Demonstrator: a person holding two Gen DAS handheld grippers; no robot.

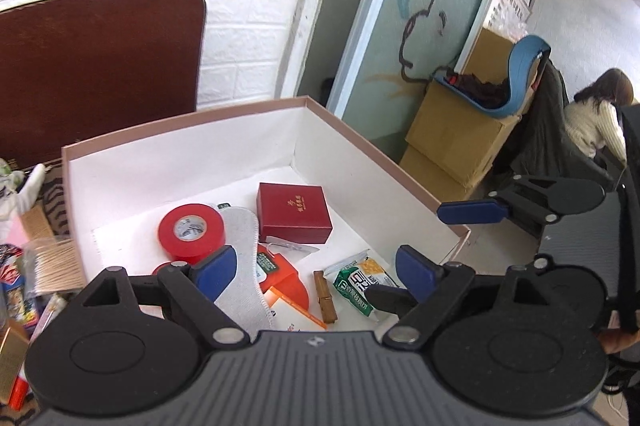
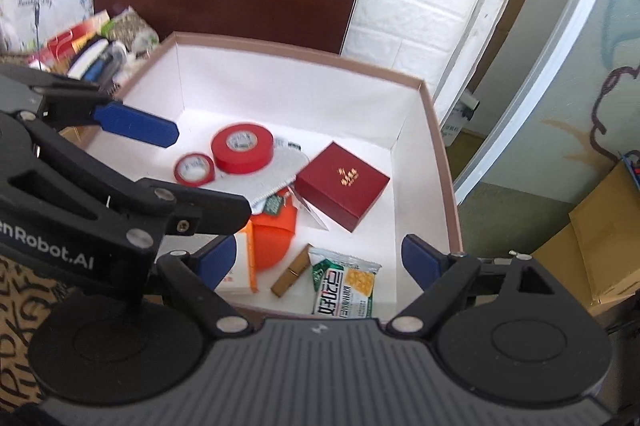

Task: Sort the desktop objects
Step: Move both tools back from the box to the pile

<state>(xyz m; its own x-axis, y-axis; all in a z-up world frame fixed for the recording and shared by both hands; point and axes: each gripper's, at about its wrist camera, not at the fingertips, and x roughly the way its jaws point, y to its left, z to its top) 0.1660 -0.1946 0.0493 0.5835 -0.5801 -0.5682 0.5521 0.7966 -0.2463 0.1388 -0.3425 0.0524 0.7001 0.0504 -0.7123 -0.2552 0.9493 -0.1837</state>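
- The white cardboard box (image 2: 416, 130), open-topped with a pinkish rim, carries the sorted items.
- The dark red gift box (image 2: 344, 186) lies mid-floor, towards the right wall.
- The grey-white cloth pad (image 1: 240, 266) lies just left of it, running to the near edge.
- The large red tape roll (image 2: 242, 147) rests partly on the pad; the small red tape roll (image 2: 194, 168) lies beside it.
- The orange packet (image 2: 274, 238), the green snack packet (image 2: 346, 282) and the brown clip (image 2: 290, 272) lie along the near edge.
- Left gripper (image 1: 316, 270) and right gripper (image 2: 320, 262) are above the box's near edge, fingers spread, holding nothing.
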